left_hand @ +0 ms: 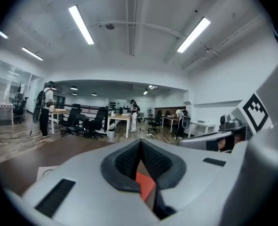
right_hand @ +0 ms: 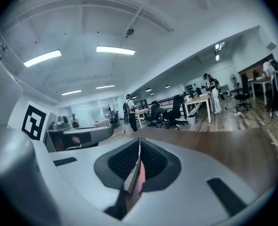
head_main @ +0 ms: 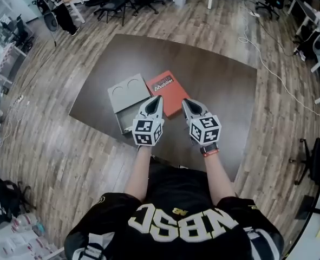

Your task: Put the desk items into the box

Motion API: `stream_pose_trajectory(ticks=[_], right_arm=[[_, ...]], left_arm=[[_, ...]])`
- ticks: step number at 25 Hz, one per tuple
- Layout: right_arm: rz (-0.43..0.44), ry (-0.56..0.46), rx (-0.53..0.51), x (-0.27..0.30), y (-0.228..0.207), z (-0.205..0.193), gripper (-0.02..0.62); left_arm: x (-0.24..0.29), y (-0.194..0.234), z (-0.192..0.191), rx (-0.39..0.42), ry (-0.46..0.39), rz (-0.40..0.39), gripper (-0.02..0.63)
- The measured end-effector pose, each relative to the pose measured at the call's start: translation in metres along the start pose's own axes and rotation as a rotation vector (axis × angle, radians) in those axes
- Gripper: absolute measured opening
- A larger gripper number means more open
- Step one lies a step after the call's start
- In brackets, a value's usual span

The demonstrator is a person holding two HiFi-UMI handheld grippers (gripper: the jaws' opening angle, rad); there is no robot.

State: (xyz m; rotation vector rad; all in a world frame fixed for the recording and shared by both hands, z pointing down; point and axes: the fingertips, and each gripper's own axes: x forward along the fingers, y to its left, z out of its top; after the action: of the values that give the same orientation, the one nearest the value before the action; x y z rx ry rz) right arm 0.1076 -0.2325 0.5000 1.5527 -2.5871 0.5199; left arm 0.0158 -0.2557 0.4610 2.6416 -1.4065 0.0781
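Two closed, empty grippers: my left gripper (head_main: 156, 101) and right gripper (head_main: 187, 103) flank the red book's (head_main: 168, 88) near end; the grey box (head_main: 126, 97) lies just left, nearer my left.

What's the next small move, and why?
Probably open the right gripper and ease it onto the near edge of the red book. Both it and the left gripper look shut and empty, and the book lies flat on the table just ahead of their tips, beside the grey box.
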Motion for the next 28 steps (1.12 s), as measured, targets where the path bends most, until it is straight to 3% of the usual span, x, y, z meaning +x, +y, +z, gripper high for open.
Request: stream_pose_trajectory(ticks=[7, 13, 19, 28], right_arm=[[-0.054, 0.065, 0.017, -0.012, -0.041, -0.019, 0.026], [-0.059, 0.194, -0.090, -0.031, -0.053, -0.042, 0.049], [-0.019, 0.359, -0.215, -0.053, -0.063, -0.079, 0.080], [0.142, 0.658, -0.479, -0.076, -0.077, -0.150, 0.109]], left_arm=[[0.052, -0.040, -0.023, 0.005, 0.080, -0.172, 0.015], [0.058, -0.069, -0.051, -0.030, 0.148, -0.271, 0.015], [0.056, -0.081, -0.070, -0.062, 0.178, -0.291, 0.014], [0.044, -0.078, -0.095, -0.110, 0.211, -0.246, 0.015]])
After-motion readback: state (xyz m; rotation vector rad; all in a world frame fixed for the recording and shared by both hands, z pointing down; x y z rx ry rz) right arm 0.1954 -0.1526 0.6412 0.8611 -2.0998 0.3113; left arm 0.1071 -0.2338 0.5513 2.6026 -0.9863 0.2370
